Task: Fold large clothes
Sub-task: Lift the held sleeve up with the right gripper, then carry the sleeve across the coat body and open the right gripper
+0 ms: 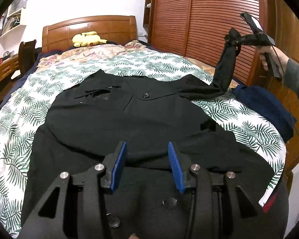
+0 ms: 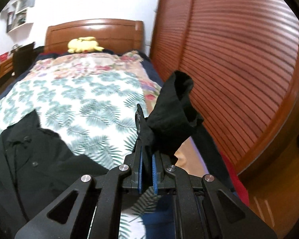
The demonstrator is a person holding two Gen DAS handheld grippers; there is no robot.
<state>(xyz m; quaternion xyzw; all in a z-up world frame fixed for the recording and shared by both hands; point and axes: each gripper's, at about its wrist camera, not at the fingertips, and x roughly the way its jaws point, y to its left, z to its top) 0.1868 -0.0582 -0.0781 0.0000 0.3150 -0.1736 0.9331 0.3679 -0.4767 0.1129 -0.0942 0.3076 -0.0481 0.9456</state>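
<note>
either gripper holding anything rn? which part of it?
Right gripper: fingers shut on the cuff end of the black coat's sleeve, lifted off the bed. Left gripper: open above the coat, holding nothing.

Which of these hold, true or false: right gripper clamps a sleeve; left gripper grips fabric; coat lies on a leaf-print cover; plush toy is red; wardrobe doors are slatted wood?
1. The right gripper is shut on the black coat's sleeve cuff: true.
2. The left gripper grips fabric: false, its blue pads stand apart, nothing between.
3. The black buttoned coat lies on the leaf-print bed cover: true.
4. The plush toy is red: false, yellow.
5. The wardrobe doors are slatted wood: true.
</note>
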